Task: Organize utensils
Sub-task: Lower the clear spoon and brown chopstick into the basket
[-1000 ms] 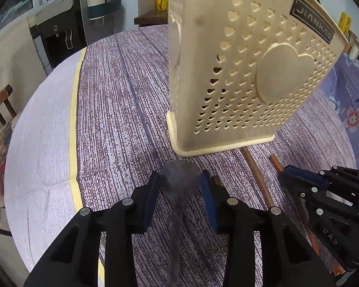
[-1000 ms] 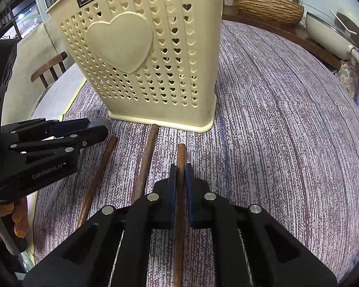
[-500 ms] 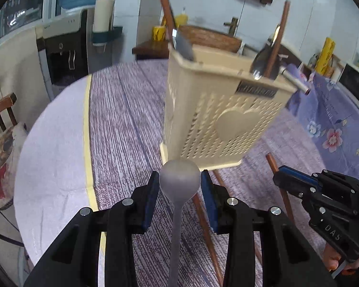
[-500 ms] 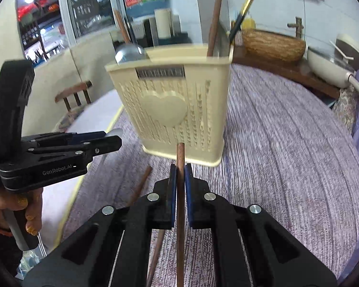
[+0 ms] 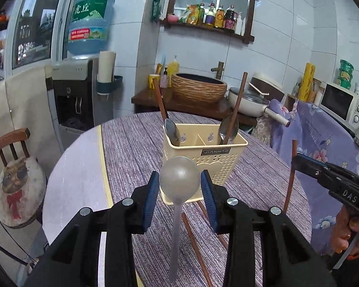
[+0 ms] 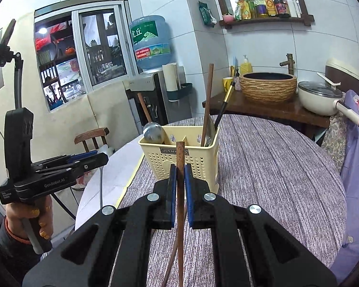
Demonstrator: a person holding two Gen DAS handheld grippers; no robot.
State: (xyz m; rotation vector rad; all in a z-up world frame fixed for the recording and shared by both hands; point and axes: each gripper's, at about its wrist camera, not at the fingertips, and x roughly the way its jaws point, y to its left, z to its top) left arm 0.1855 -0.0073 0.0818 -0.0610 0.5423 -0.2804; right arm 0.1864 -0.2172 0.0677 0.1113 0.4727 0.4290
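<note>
Left wrist view: left gripper (image 5: pixel 180 186) grasps a metal spoon (image 5: pixel 179 179) by its bowl, blue pads pressed on both sides of the bowl, handle hanging down toward the near edge of the frame. Spoon is held clear of the table (image 5: pixel 131 143), above the striped purple cloth. Just beyond the spoon stands a cream utensil basket (image 5: pixel 217 165), upright, near the table's middle, with a divider across its inside. Left compartment of the basket holds a spoon with a brown handle (image 5: pixel 172 130), leaning left; right compartment holds another spoon (image 5: pixel 228 126), handle leaning right. Two brown chopsticks (image 5: pixel 196 236) lie on the cloth, on the near side of the basket. At the right edge, right gripper (image 5: pixel 296 160) pinches a brown chopstick (image 5: pixel 290 177), which hangs upright in the air; a hand (image 5: pixel 349 232) holds the grip below.

Right wrist view: right gripper (image 6: pixel 180 174) is clenched on the chopstick (image 6: pixel 180 157), pads tight against it, tip pointing up in front of the basket (image 6: pixel 170 165). Basket sits just past the fingertips. Left gripper (image 6: pixel 100 155) is at the left, spoon handle hanging below it, a hand (image 6: pixel 28 220) on the grip. A dark pen-like stick in the basket's right compartment: cannot tell what it is.
</note>
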